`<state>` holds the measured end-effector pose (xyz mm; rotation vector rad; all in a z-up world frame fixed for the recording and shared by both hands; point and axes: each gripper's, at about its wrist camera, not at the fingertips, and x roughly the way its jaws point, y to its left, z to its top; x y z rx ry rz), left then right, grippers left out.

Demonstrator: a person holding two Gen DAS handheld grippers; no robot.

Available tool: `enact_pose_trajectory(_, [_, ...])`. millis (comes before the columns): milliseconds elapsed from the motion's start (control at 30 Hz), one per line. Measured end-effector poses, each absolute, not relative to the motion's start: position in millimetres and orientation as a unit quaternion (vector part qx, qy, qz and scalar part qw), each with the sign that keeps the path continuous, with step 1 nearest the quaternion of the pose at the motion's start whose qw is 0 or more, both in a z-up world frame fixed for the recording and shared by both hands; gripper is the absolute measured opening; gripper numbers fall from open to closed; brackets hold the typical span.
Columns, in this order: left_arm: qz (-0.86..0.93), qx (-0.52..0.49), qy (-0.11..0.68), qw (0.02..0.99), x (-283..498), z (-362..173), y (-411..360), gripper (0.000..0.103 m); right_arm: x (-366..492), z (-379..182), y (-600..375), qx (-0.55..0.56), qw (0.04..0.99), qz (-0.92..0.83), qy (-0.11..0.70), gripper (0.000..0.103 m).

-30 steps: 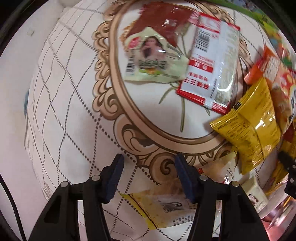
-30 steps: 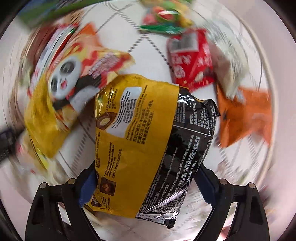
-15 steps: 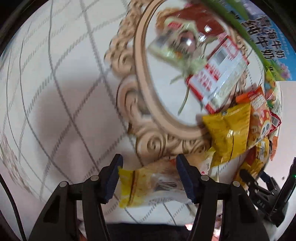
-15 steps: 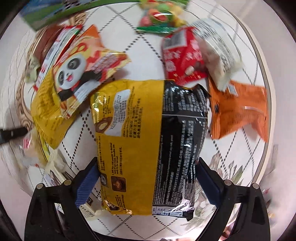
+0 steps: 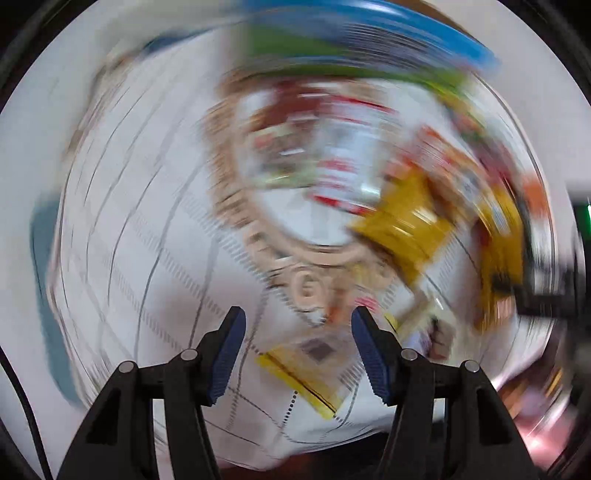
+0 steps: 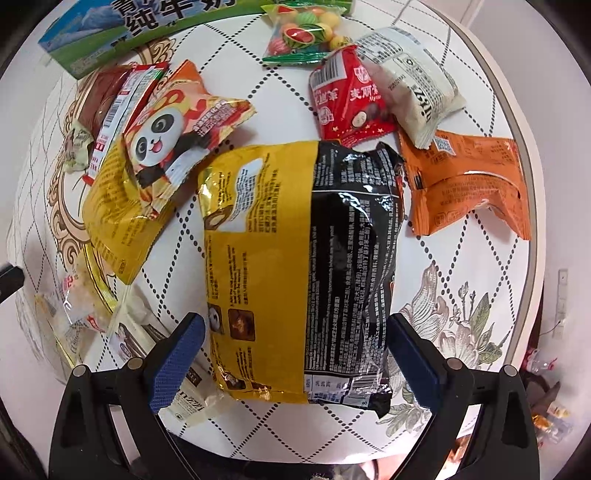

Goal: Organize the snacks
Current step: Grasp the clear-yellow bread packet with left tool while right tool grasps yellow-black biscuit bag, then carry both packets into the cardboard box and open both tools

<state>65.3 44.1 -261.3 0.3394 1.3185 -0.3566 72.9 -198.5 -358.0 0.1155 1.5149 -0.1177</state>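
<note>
**Loose bag, crowded surface**

Our right tool (image 6: 294, 321) stands wide, pointing down, with the big bag (image 6: 303, 258) lying between its pads at the centre of the surface (image 6: 461, 266), apparently unpressed. Our left tool (image 5: 298, 314) is narrower and empty above a yellow pouch (image 5: 303, 373); that view is blurred.

Risks, as we judge them:
- a tool could snag the slick bag
- it could shove neighbours over the edge at 3 o'clock

We count one each:
- panda pack (image 6: 166, 136)
- yellow pack (image 6: 114, 218)
- red pack (image 6: 347, 103)
- white pack (image 6: 413, 88)
- orange pack (image 6: 461, 184)
- candy bag (image 6: 303, 33)
- box (image 6: 122, 33)

The pile at 9 o'clock is uncountable.
</note>
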Motion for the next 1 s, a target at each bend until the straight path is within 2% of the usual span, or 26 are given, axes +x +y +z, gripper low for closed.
enact_pose_trajectory(67, [-0.199,0.245,0.591,0.742,64.8,-258.8,15.0,0.058,86.9,-345.7,-185.5,0.047,0.722,-0.055,0.688,0.1])
enact_pose_trajectory(167, [-0.236,0.351,0.591,0.687,66.2,-291.6,-27.6,0.058,84.6,-344.0,-178.6,0.038,0.719,-0.054,0.692,0.1])
enact_pose_trajectory(300, [-0.232,0.404,0.605,0.645,66.5,-345.8,-38.2,0.059,81.3,-340.8,-165.9,0.017,0.717,-0.052,0.695,0.1])
enact_pose_trajectory(400, [-0.211,0.337,0.637,0.66,87.8,-358.0,-24.8,0.058,81.2,-345.7,-154.1,0.002,0.713,-0.056,0.699,0.1])
enact_pose_trajectory(567, [-0.125,0.091,0.71,0.687,130.9,-361.5,38.2,0.059,84.3,-353.7,-149.7,0.007,0.715,-0.064,0.697,0.097])
enact_pose_trajectory(667, [-0.083,-0.017,0.718,0.691,138.0,-368.8,70.8,0.06,93.5,-366.1,-150.2,0.012,0.709,-0.075,0.701,0.097])
enact_pose_trajectory(733, [-0.086,-0.022,0.726,0.682,136.2,-376.2,73.6,0.059,96.7,-371.6,-149.2,0.007,0.707,-0.079,0.702,0.097])
enact_pose_trajectory(833, [-0.091,0.029,0.724,0.683,127.0,-388.0,64.6,0.059,97.7,-377.3,-145.6,-0.007,0.706,-0.08,0.704,0.097])
enact_pose_trajectory(933, [-0.087,0.04,0.709,0.699,113.5,-388.5,54.3,0.055,96.3,-375.7,-145.1,-0.006,0.713,-0.091,0.695,0.09])
enact_pose_trajectory(1000, [-0.087,0.037,0.694,0.714,101.6,-369.0,59.5,0.05,92.4,-371.0,-145.5,0.002,0.722,-0.095,0.686,0.088])
